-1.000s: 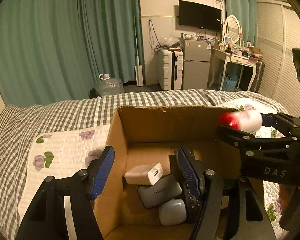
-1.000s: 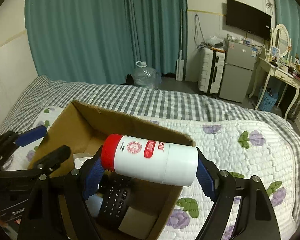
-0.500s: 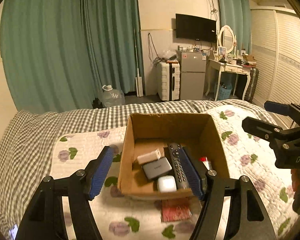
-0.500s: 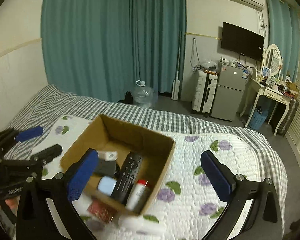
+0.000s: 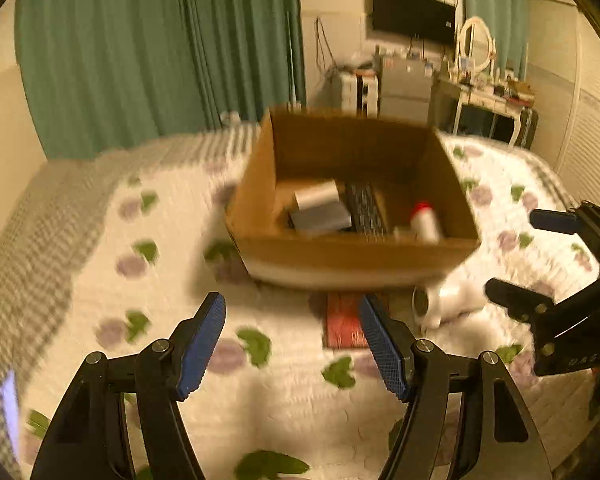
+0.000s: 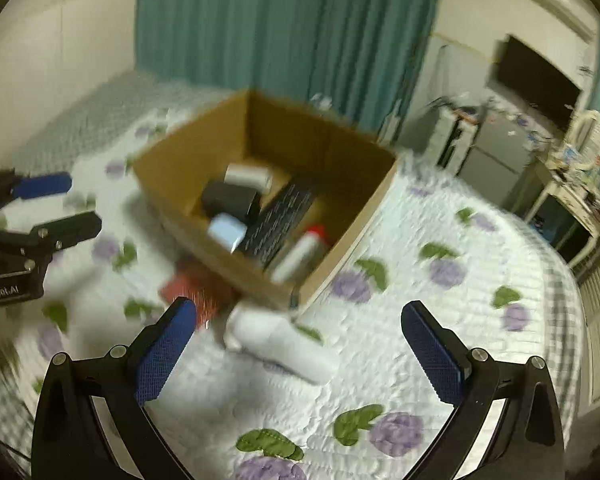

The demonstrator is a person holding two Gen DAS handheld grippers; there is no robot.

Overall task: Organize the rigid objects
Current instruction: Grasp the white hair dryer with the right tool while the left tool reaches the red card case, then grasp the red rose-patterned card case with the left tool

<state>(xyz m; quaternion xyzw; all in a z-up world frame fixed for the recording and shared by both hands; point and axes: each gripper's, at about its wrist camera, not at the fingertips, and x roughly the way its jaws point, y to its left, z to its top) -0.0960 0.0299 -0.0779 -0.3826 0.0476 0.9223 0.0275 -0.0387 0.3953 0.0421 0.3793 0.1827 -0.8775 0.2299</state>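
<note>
Left wrist view, blurred: the left gripper (image 5: 292,340) hangs over the quilted bed (image 5: 100,240) with its blue-padded fingers (image 5: 202,344) spread wide and nothing between them. At 12 o'clock from it sits an open cardboard box (image 5: 352,256) holding a white charger (image 5: 316,196), a grey power bank (image 5: 320,218), a black remote (image 5: 366,210) and a red-capped white bottle (image 5: 426,222). Just below the box's near wall lie a red packet (image 5: 344,322) and, at 1 o'clock, a white bottle on its side (image 5: 448,302). The right gripper (image 5: 520,256) shows at 3 o'clock, spread apart and empty.

Right wrist view, also blurred: the right gripper (image 6: 300,336) has its fingers (image 6: 430,350) wide apart, gripping nothing. The white bottle on its side (image 6: 278,340) lies on the bed (image 6: 420,300) between them, touching neither. The cardboard box (image 6: 220,152) stands at 12 o'clock with the same items inside, plus a small white case (image 6: 228,230). The red packet (image 6: 188,288) lies at 11 o'clock, the left gripper (image 6: 56,204) at 9 o'clock.
</note>
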